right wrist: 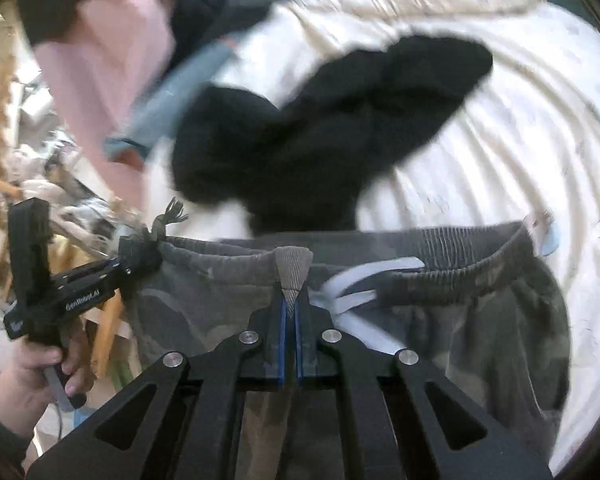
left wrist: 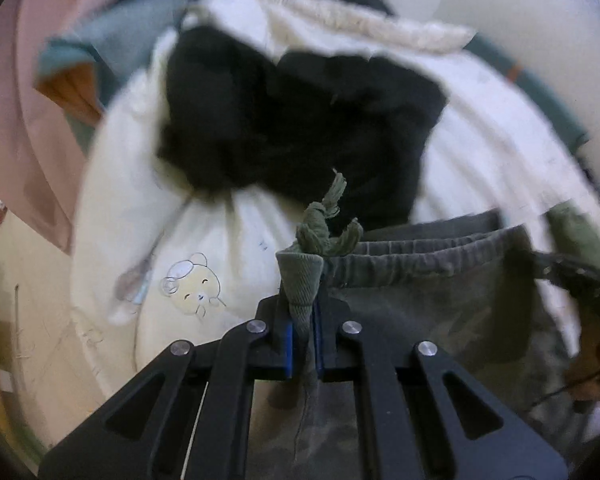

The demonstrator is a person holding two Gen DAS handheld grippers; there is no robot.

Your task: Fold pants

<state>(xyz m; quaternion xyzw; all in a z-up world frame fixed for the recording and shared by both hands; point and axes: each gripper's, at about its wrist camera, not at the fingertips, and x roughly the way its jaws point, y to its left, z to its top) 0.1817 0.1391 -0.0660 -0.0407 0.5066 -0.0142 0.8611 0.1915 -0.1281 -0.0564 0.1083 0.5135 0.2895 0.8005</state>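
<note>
Pants (right wrist: 440, 320) hang legs-down, waistband (right wrist: 440, 240) stretched level between both grippers.

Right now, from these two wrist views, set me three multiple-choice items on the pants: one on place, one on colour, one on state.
1. Where does the left gripper hold the camouflage pants?
A. at a leg hem
B. at the waistband, by the knotted green cord
C. at a back pocket

2. What colour is the garment lying on the white bedding beyond the pants?
A. red
B. yellow
C. black

3. How do the jaws of the right gripper stand?
A. shut on a fold of waistband
B. wide open above the pants
C. shut on the white ribbon

Answers:
1 B: the knotted cord sticks up just past its tips.
2 C: both views show a dark black heap.
3 A: ribbed waistband cloth is pinched between the blue pads.
</note>
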